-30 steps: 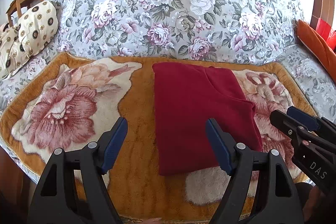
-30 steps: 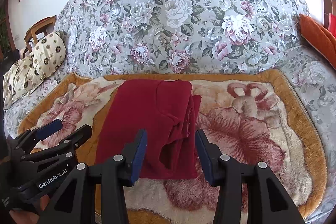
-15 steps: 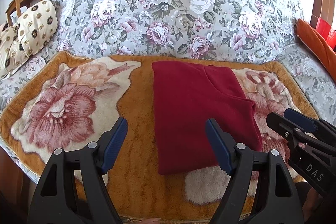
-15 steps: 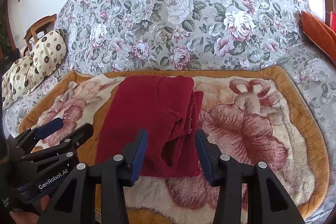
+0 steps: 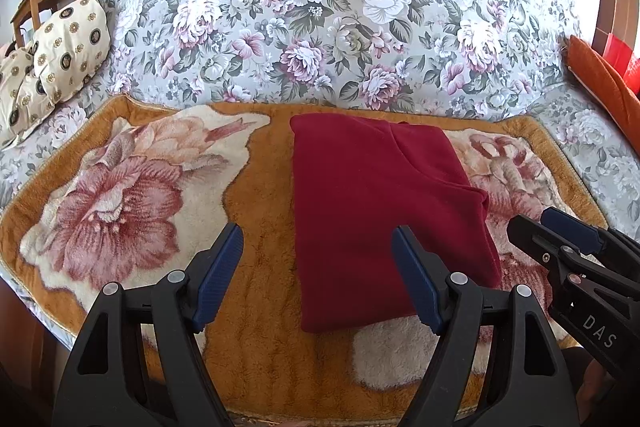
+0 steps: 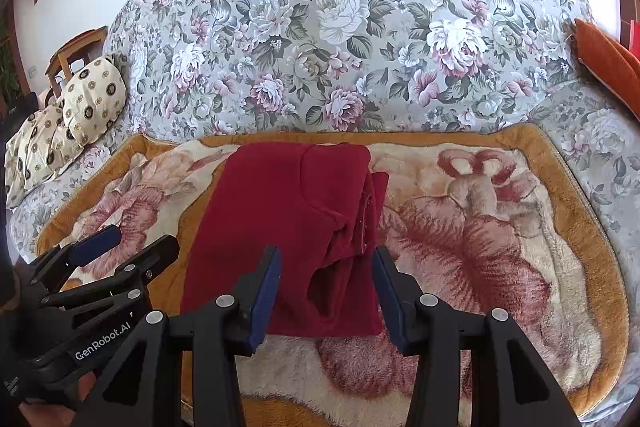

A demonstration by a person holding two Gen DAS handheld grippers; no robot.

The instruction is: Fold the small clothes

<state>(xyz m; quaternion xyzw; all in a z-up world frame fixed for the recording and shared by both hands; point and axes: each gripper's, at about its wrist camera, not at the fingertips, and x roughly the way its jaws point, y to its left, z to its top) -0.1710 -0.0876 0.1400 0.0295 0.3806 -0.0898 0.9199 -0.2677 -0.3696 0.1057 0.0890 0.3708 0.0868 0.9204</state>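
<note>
A folded red garment [image 5: 380, 215] lies flat on the flower-patterned blanket [image 5: 132, 203]. The left gripper [image 5: 318, 271] hangs over its near edge, fingers spread wide and empty. The right gripper [image 5: 560, 239] hovers beside the garment's right edge.

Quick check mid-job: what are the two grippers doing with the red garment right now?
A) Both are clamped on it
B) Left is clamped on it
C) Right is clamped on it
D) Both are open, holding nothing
D: the left gripper and right gripper both show spread jaws with nothing between the pads, while the red garment lies folded on the floral blanket.
</note>
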